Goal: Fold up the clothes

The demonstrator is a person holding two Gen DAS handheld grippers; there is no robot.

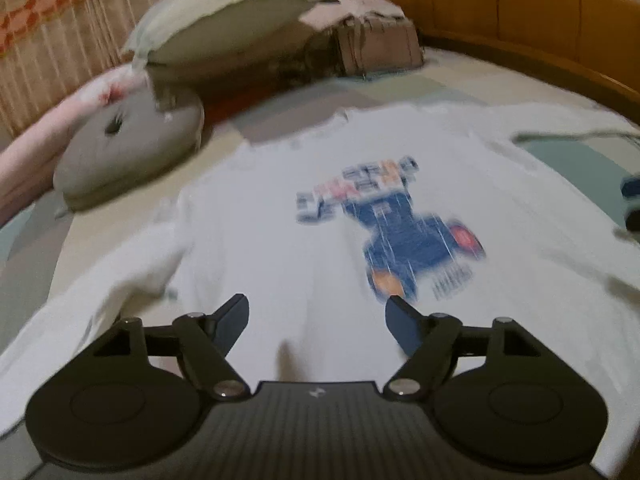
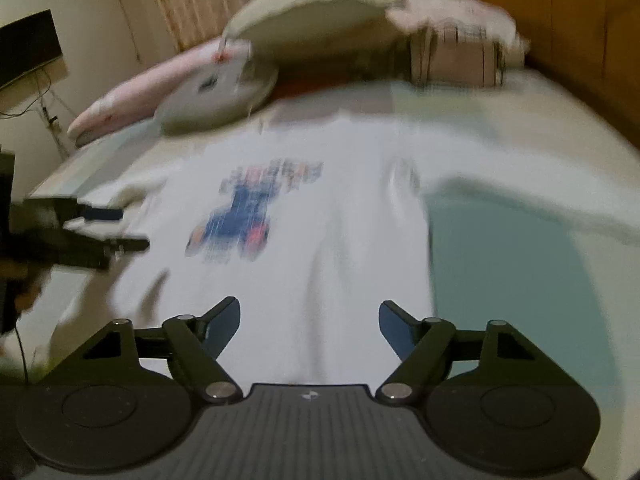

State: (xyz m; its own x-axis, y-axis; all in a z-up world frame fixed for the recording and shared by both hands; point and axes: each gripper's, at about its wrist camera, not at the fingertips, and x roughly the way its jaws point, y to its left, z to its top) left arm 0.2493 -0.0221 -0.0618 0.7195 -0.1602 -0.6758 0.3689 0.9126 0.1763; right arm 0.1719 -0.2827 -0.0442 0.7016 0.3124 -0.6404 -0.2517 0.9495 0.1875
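Note:
A white long-sleeved shirt [image 1: 304,248] with a blue and red car print [image 1: 404,236] lies spread flat on the bed, print up. My left gripper [image 1: 318,304] hovers over its near hem, jaws wide apart and nothing between them. In the right wrist view the same shirt [image 2: 328,240] fills the middle, its print [image 2: 244,208] to the left. My right gripper [image 2: 310,308] stands open above the near part of the cloth, holding nothing. The left gripper [image 2: 120,228] shows at the left edge of that view, open over the shirt's side. Both views are blurred.
Grey-green pillows [image 1: 132,156] and a pink one [image 2: 132,96] are piled at the head of the bed, beside a brown folded bundle [image 1: 376,44]. A wooden headboard [image 1: 520,12] runs along the right. The bedsheet [image 2: 500,264] shows teal patches right of the shirt. A dark screen [image 2: 28,48] hangs on the far-left wall.

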